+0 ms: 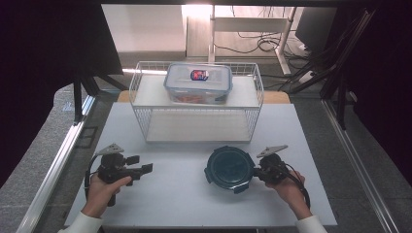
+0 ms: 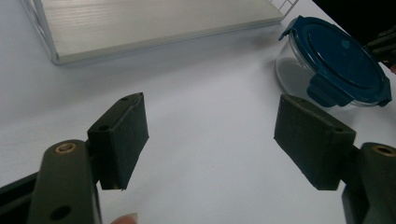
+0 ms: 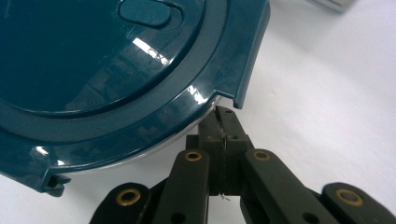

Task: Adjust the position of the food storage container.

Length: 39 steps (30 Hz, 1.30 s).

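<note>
Landmark: wire rack [image 1: 145, 104], standing at far centre of table [image 1: 165, 199].
Work in hand: handling of round bowl [image 1: 230, 169] with teal clip lid [image 3: 93, 60].
Bowl place: on the table, near side of the rack, below its right half; upright, lid seated flat.
Second item: rectangular box [image 1: 197, 83] on the rack's top shelf, clear of both tools; not part of current step.
Right gripper [image 1: 258, 171]: at the bowl's right edge, well short of the rack. Jaws fully closed, pads pressed together. Tips at the lid rim beside one clip flap [image 3: 250, 56]; contact with the rim likely, grip on anything not evident.
Left gripper [image 1: 145, 168]: near side of the rack, below its left corner, well apart from the bowl. Jaws wide, nothing between the pads [image 2: 123, 140]; pointed toward the bowl.
Step judged: early stage; closed right tips used as a pusher or pry point at the lid edge, either nudging the bowl leftward or working on a flap. Cannot tell which.
Flaps: state of latching not readable.
Next move calls for: steadying the bowl with the open left tool, as glass slides easily on the smooth table; keeping right tips low at the rim, not riding over the lid.
Risk: bowl skidding or spinning away under a one-sided push.
</note>
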Motion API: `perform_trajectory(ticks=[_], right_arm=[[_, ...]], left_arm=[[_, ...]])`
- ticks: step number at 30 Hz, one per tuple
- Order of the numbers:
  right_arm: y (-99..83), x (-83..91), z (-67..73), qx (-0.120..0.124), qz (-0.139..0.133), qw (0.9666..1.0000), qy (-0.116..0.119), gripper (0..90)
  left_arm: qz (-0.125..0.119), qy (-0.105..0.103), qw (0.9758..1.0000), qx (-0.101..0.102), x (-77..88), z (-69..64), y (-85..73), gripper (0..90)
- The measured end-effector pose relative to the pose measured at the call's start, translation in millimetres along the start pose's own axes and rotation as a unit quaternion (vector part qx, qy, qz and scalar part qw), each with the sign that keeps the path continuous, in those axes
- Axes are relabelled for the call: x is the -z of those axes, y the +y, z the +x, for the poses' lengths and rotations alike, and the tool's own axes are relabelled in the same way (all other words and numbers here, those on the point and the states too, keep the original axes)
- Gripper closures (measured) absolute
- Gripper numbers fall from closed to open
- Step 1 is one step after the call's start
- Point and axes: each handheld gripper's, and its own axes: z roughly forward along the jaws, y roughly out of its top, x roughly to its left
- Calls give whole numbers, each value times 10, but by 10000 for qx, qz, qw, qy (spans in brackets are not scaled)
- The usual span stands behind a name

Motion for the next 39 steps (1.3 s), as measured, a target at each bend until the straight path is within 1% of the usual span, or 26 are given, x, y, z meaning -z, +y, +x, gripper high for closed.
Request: perform_trajectory(ticks=[3,5,7,10,13,17,19,22,27,32,37,39], right_arm=[[60,-52,99,121,-7,9999,-26,891],[91,-82,149,138,0,9999,51,891],[128,-121,208,220,-16,9997,124,891],[177,-165,287,274,-8,9995,140,891],[254,-233,415,431,9,9988,249,891],[316,-294,537,588,16,9976,371,891],[338,-318,601,660,15,9971,369,891],[360,-348,680,743,7,9963,432,891],[380,-398,751,839,-1,9954,462,891],[367,-422,745,829,-42,9951,535,891],[376,-431,770,870,-51,9950,491,891],[377,-439,791,943,-53,9944,471,891]], left_arm=[[14,7,10000,-11,-7,-2,-1,249],[15,4,10000,-14,-7,-2,-2,249],[13,8,10000,-10,-7,4,-3,250],[21,25,10000,2,-15,18,-8,250],[21,24,10000,6,-12,18,-10,250],[-7,10,10000,18,0,20,-7,250],[-2,13,10000,16,0,26,-8,250],[5,15,10000,20,-5,29,-10,250],[-1,19,10000,16,-3,22,-9,251],[-2,23,10000,19,-2,28,-10,250],[29,38,10000,7,-23,24,-11,250],[29,46,10000,3,-23,22,-12,251]])
